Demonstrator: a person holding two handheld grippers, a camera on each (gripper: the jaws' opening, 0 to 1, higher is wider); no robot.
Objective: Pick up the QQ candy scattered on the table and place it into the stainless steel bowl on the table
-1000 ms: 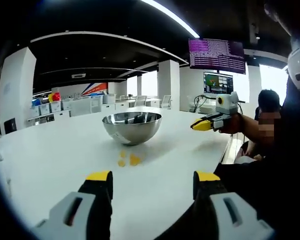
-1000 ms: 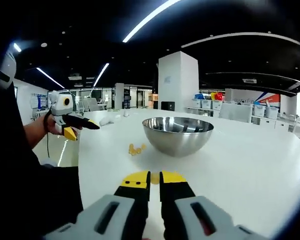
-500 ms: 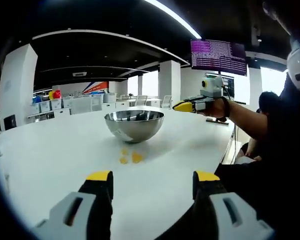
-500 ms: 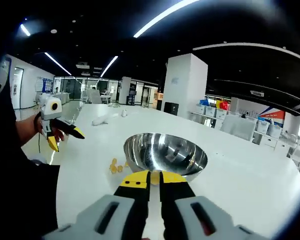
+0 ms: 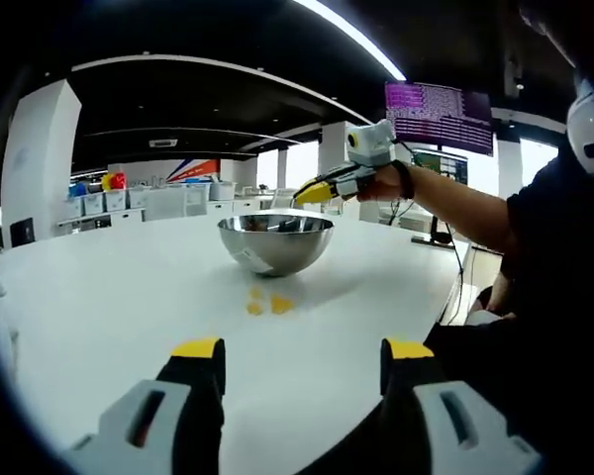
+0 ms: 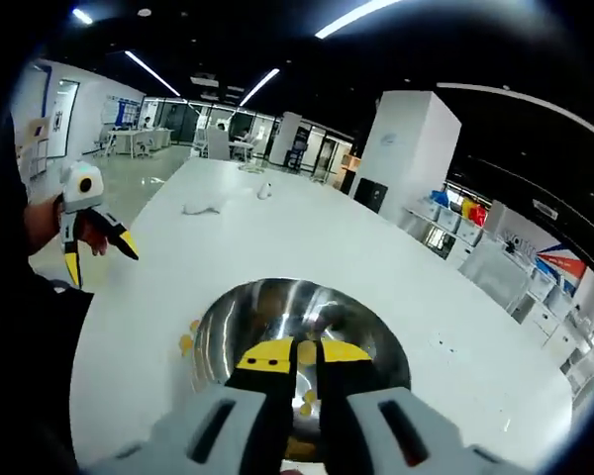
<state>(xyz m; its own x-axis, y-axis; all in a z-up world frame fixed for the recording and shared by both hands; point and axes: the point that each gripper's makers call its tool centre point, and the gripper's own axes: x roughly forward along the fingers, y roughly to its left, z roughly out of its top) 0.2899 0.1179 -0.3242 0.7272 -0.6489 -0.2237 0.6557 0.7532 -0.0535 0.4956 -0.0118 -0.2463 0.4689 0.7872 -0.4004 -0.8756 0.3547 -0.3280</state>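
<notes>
A: Where is the right gripper point(image 6: 305, 352)?
B: It hangs over the steel bowl point(image 6: 228, 322) on the white table point(image 6: 277, 237). Its yellow tips pinch one yellow candy point(image 6: 306, 352) between them.

A: And the left gripper point(image 5: 302, 354)?
B: It is low over the table, near the edge. Its tips are wide apart and hold nothing.

A: Where is the rest of the candy?
B: A few yellow pieces point(image 5: 266, 303) lie on the table just in front of the bowl. More sit inside the bowl point(image 6: 306, 401).

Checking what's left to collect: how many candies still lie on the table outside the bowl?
2 clearly: yellow candies side by side on the table before the bowl; more may be hidden.
</notes>
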